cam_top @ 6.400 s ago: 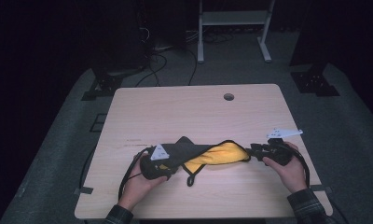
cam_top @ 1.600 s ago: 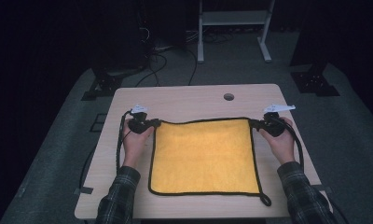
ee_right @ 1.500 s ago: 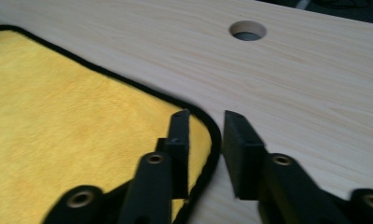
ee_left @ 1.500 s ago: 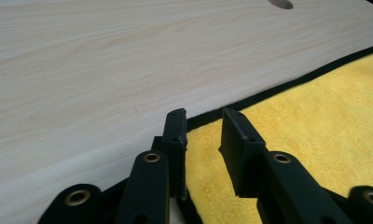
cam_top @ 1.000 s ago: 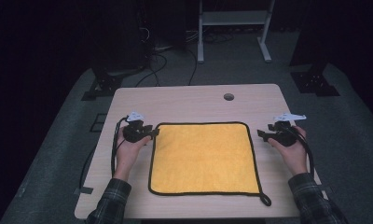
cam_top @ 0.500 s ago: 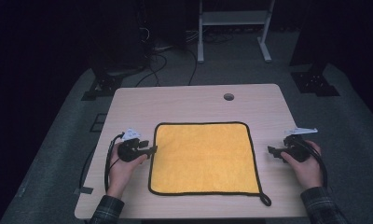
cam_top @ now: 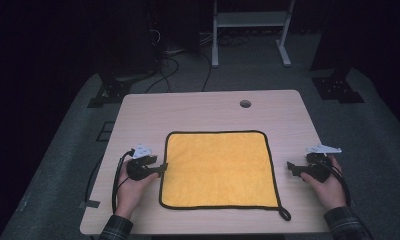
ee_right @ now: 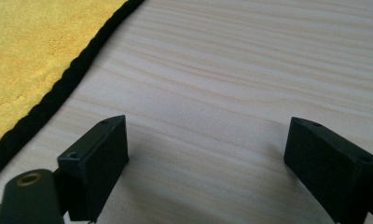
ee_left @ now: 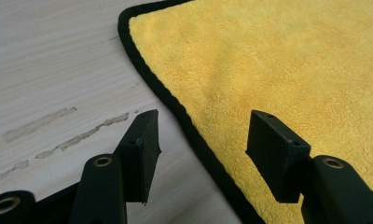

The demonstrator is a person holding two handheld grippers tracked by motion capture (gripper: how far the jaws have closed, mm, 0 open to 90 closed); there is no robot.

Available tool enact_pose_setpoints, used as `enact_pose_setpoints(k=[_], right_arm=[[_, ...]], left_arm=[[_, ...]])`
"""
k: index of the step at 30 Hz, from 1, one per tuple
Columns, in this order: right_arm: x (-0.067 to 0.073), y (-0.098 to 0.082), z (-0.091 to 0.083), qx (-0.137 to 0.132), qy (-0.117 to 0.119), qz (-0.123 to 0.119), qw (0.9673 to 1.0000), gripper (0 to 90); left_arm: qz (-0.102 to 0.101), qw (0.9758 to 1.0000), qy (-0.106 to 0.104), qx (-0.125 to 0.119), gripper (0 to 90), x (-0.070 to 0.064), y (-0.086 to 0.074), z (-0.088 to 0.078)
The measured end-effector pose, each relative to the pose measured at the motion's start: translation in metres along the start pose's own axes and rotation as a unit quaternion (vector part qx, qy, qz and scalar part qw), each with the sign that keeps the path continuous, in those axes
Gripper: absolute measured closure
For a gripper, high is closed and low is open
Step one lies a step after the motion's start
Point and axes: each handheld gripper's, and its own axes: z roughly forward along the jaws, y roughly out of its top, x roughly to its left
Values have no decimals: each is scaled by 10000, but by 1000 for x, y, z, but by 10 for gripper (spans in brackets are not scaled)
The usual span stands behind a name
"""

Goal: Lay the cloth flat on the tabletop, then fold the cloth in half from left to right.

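Two grippers, left gripper (cam_top: 163,169), right gripper (cam_top: 290,167) (jaws just opening, empty), cloth (cam_top: 219,170) edge-cropped

The yellow microfibre cloth (cam_top: 219,169) with black edging lies spread flat and square between the two grippers. Its left edge lies just under the left gripper (cam_top: 162,169), while its right edge stays apart from the right gripper (cam_top: 290,167). A small black loop trails from its near right corner.

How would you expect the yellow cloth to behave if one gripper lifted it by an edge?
The yellow cloth lies flat and fluffy on the table, so it would probably droop limply and weigh little. Its plush pile probably grips well; the black hem looks a firmer hold.
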Motion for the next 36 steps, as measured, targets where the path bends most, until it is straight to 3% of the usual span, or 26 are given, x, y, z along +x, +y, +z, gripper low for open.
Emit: enact_pose_setpoints(k=[11,18,21,25,27,34,36], right_arm=[[1,1,1,19,12,-33,10000,98],[2,2,3,13,33,-51,10000,98],[2,3,3,14,44,-40,10000,98],[2,3,4,14,54,-54,10000,98],[2,3,4,18,54,-57,10000,98],[3,3,4,21,60,-61,10000,98],[3,3,4,22,62,-61,10000,98]], left_arm=[[-53,9999,53,129,437,-4,-3,7],[-83,9997,20,238,492,-3,-5,18],[-86,9998,5,175,523,-4,-5,20],[-136,9999,-20,102,608,-4,-4,23],[-204,9998,-12,69,708,-3,-5,23],[-679,9973,-234,-118,857,8,-9,24],[-721,9970,-272,-108,876,9,-8,23]])
